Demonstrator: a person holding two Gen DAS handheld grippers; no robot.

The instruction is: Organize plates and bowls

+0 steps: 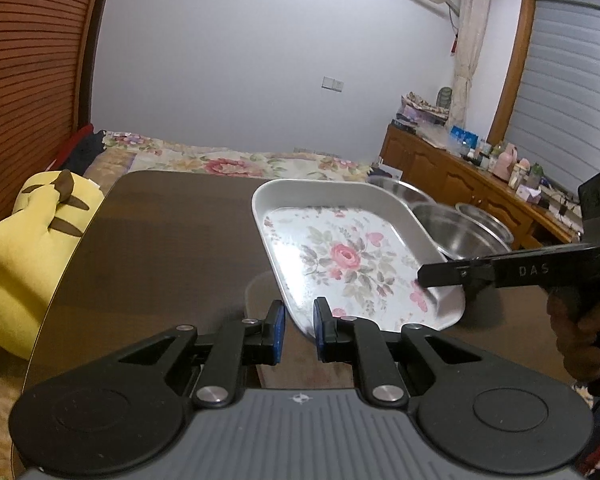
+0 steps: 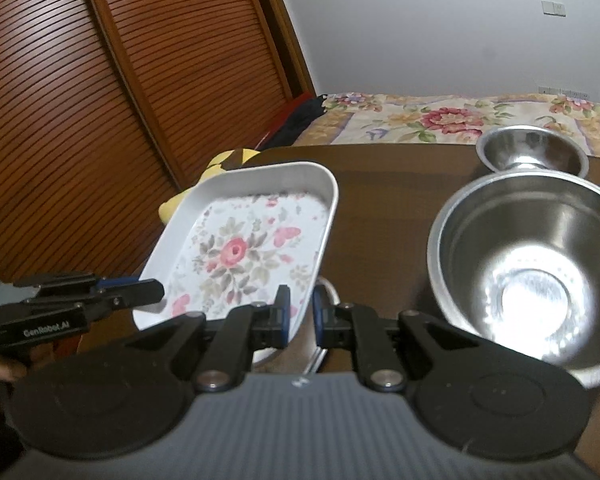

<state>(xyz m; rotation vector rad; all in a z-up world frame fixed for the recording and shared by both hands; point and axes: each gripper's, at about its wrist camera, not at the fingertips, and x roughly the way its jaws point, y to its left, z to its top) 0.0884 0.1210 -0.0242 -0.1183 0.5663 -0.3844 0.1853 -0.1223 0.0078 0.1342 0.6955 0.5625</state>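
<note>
I hold a floral tray point(image 1: 348, 256) above the dark table point(image 1: 160, 240), tilted, a gripper at each near corner. My left gripper point(image 1: 299, 330) sits at the left corner, my right gripper point(image 2: 300, 312) at the right; each seems to pinch the rim, though a narrow gap shows. Steel bowls point(image 2: 532, 264) lie right of the tray, nearer my right hand.

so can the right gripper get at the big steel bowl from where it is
Probably yes. The right gripper sits at the floral tray's near corner, and the large steel bowl stands just to its right on the table, with nothing between them.
</note>
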